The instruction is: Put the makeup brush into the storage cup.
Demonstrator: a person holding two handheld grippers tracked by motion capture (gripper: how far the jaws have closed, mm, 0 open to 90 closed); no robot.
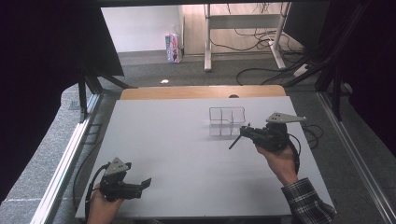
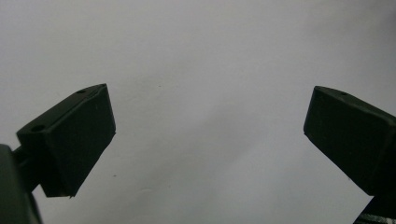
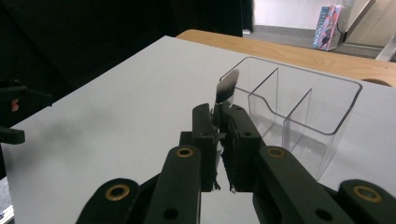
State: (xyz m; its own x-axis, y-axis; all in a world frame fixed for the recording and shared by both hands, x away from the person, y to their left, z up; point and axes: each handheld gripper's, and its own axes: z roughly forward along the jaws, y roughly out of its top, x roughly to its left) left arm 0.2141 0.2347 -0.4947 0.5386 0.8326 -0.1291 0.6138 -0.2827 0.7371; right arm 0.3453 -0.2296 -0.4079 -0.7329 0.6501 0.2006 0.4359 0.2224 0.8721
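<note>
A clear plastic organizer (image 1: 227,120) with three compartments stands on the white table (image 1: 177,149), right of the middle. My right gripper (image 1: 246,131) hovers just to its right, shut on a slim dark brush (image 1: 235,142) that slants down to the left. In the right gripper view the jaws (image 3: 219,114) clamp the brush (image 3: 227,88), whose flat bristle head sticks up in front of the organizer (image 3: 299,102). My left gripper (image 1: 144,183) rests near the front left of the table. Its jaws (image 2: 208,135) stand wide open over bare tabletop, with nothing between them.
A wooden strip (image 1: 201,92) runs along the table's far edge. Beyond it are grey floor, a desk frame (image 1: 243,28) with cables, and a pink carton (image 1: 173,47). Dark curtains hang on both sides.
</note>
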